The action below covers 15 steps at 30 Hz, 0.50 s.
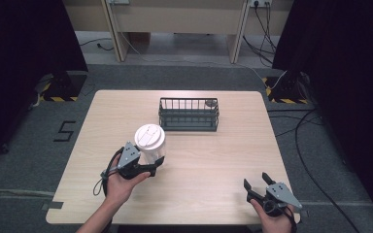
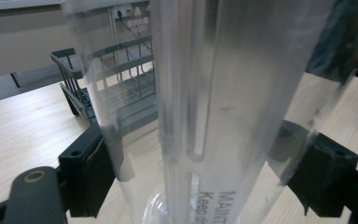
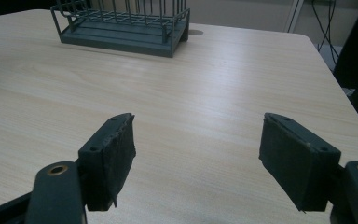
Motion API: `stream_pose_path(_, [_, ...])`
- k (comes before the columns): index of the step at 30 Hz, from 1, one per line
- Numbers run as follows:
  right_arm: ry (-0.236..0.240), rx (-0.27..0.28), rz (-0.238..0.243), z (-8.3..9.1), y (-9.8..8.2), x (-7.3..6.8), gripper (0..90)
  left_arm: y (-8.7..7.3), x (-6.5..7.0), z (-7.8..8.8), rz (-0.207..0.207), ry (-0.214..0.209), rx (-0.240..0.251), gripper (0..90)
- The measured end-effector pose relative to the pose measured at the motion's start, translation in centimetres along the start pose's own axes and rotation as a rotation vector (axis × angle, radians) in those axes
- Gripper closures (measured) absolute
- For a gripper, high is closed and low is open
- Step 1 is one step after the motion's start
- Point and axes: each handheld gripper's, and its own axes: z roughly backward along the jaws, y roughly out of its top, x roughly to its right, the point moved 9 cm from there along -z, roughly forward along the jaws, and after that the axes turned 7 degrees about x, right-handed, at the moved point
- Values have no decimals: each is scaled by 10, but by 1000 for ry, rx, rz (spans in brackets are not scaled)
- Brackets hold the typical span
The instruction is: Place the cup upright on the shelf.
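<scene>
Two grippers work over a pale wood-grain table (image 1: 213, 165). At the left, the left gripper (image 1: 156, 165) clamps its black padded jaws on a clear plastic cup (image 1: 151, 145) with a white domed lid, upright, near the table's front left. Behind stands a dark wire basket (image 1: 189, 114). Far right, the right gripper (image 1: 257, 187) gapes wide, holding nothing.
</scene>
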Motion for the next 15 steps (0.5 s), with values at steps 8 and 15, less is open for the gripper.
stream_pose_path(8, [1,0,-3,0,0,1,271,11,-1,-11,-2,-5,5,179])
stream_pose_path(15, [2,-2,-7,0,0,1,271,23,-2,-21,-11,-7,20,179])
